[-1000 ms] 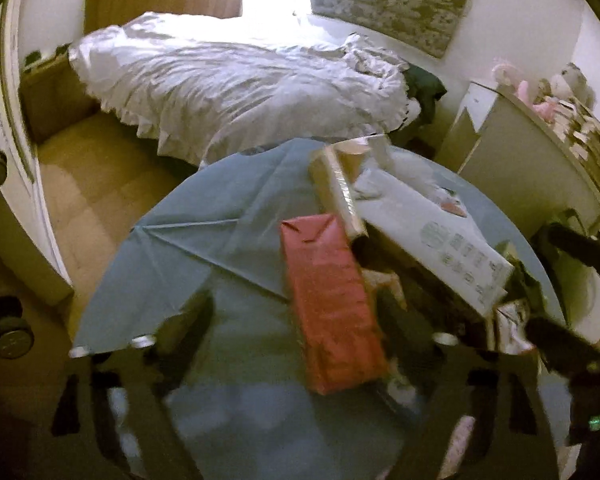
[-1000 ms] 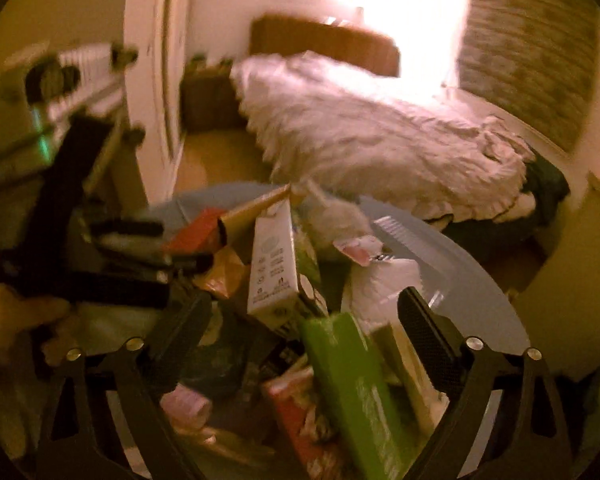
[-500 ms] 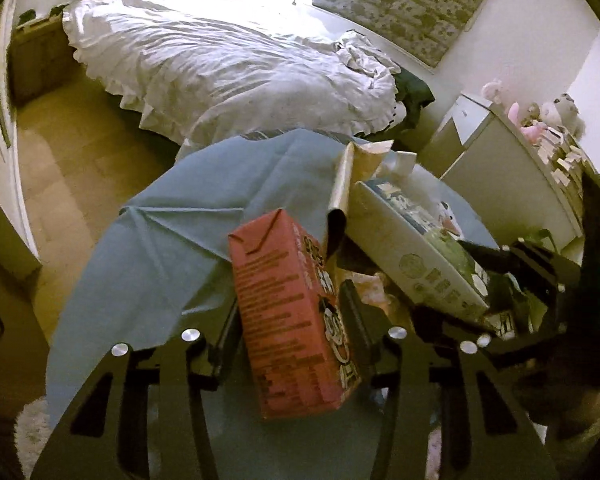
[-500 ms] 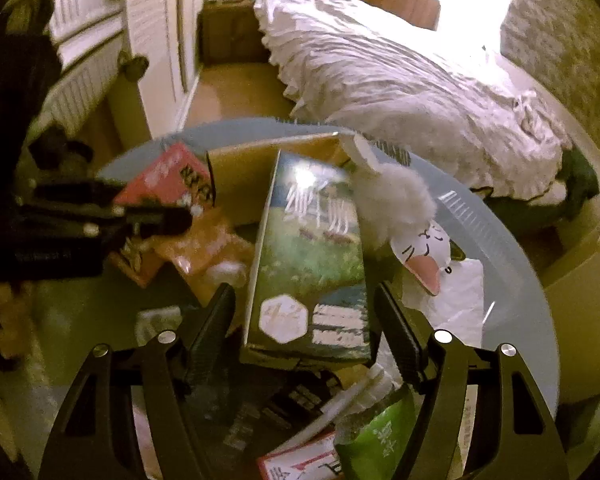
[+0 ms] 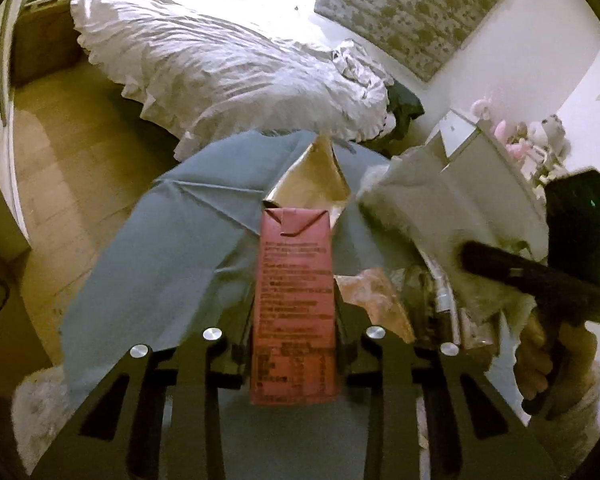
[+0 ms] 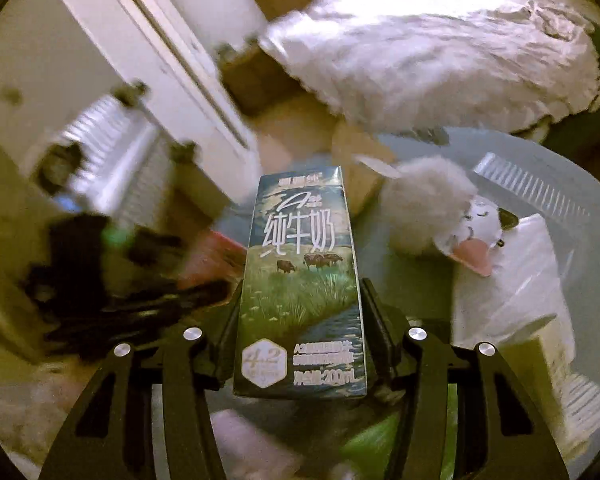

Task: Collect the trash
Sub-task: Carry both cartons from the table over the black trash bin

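Observation:
My left gripper (image 5: 294,312) is shut on a red drink carton (image 5: 294,280) and holds it lifted above the round table with the grey-blue cloth (image 5: 172,248). My right gripper (image 6: 298,312) is shut on a blue-green milk carton (image 6: 298,280) and holds it raised over the table. The right gripper also shows in the left wrist view (image 5: 540,284), in a person's hand at the right. More trash lies on the table: a brown paper bag (image 5: 312,176), an orange wrapper (image 5: 368,292) and a green packet (image 6: 380,440).
A white plush duck (image 6: 440,220) and a white plastic bag (image 6: 512,280) lie on the table with a clear ridged lid (image 6: 532,188). A bed with white bedding (image 5: 228,60) stands beyond. A white dresser (image 5: 488,168) is at the right, a white door (image 6: 172,60) at the left.
Both grippers have closed on their cartons and lifted them off the table. The red carton now stands straight between the left fingers. The right wrist view has swung left and blurred.

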`<state>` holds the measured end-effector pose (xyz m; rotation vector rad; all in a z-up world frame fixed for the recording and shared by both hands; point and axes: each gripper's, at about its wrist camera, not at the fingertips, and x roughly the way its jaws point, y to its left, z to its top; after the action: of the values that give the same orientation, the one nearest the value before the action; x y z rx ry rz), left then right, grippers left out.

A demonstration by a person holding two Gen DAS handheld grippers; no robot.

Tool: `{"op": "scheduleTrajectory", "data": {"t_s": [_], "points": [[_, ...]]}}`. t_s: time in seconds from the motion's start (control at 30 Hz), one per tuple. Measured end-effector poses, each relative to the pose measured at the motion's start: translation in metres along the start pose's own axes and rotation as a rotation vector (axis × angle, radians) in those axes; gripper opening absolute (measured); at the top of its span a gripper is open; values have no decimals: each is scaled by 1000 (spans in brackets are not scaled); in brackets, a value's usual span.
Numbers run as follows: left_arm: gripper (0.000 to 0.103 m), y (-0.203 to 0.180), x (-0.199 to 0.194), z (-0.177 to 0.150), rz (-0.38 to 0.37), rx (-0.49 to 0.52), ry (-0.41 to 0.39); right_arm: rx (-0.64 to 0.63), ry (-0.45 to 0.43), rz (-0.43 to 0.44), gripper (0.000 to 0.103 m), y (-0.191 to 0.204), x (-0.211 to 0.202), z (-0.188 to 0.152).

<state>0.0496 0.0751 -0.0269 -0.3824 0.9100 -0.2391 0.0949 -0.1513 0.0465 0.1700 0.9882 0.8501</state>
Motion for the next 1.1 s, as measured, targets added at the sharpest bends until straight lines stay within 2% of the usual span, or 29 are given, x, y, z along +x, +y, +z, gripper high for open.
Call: {"op": "scheduleTrajectory", "data": {"t_s": [0.07, 0.17, 0.27, 0.37, 0.5, 0.57, 0.73, 0.87, 0.93, 1.03, 1.1], "points": [[32, -4, -10, -1, -1, 15, -10, 26, -59, 101, 53, 0, -29, -8], [32, -14, -20, -5, -11, 44, -10, 91, -130, 206, 53, -11, -59, -19], [32, -26, -24, -5, -41, 58, -14, 131, -204, 253, 53, -26, -90, -32], [32, -47, -14, -5, -24, 105, -18, 142, -236, 164, 53, -43, -111, -48], [33, -65, 4, -7, -51, 101, 0, 180, -248, 93, 53, -67, -127, -76], [34, -71, 13, -8, -22, 127, -5, 186, -246, 50, 53, -74, -131, -90], [34, -71, 12, -7, -33, 91, -14, 210, -254, 24, 53, -89, -140, -124], [32, -73, -3, -4, -13, 103, -52, 215, -277, 30, 53, -91, -140, -135], [32, -80, -10, -2, -14, 117, -59, 213, -320, 42, 53, -92, -150, -135], [32, -104, -18, 4, -24, 185, -73, 244, -431, 62, 53, -102, -183, -141], [32, -123, -19, 10, -53, 214, -77, 278, -542, 24, 53, -119, -215, -148]]}}
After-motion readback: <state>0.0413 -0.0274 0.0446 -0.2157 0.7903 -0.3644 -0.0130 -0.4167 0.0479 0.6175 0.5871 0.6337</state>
